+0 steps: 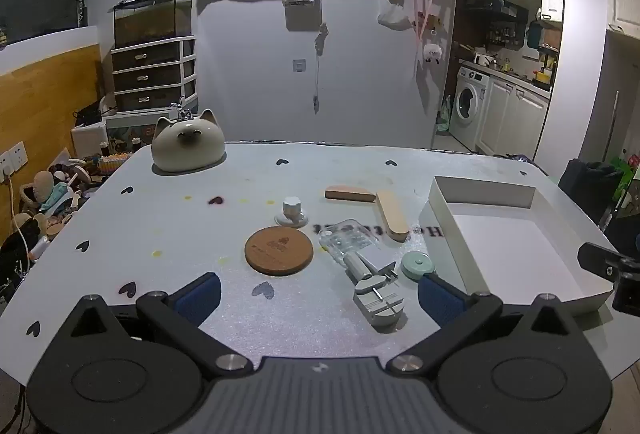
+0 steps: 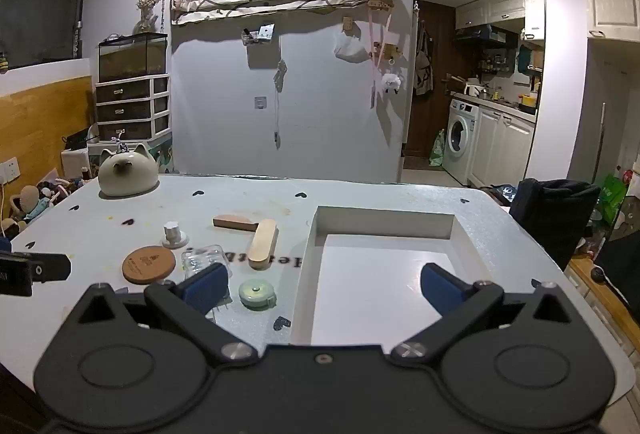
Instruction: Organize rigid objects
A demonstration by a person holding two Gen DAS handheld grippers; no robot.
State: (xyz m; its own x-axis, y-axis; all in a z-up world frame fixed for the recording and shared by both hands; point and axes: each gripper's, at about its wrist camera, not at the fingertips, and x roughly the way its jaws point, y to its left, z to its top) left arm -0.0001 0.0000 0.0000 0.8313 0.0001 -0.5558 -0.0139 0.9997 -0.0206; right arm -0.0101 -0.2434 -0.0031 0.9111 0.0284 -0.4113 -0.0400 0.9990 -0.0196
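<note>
Two grippers: left gripper [image 1: 319,297] and right gripper [image 2: 324,289], jaws spread wide on both, nothing held
Nearest item: grey metal tool [image 1: 378,296] lies between the left gripper's pads, untouched; likely first pick
Beside it: mint tape measure [image 2: 257,294] flat, just left of the tray's near corner
Mid row: cork coaster [image 1: 278,251] flat; clear plastic case [image 1: 349,240] close by on its right
Further: white knob [image 1: 292,212] upright; two wooden blocks [image 1: 390,215] meet in an L
Tray: white tray [image 2: 462,238] on the right side, looks empty, presumably the drop spot; right gripper hangs over its near edge
Far corner: cat-shaped ceramic pot [image 1: 186,145], well apart from the loose items
Progress: nothing sorted yet, all loose on the table [image 1: 160,226]
</note>
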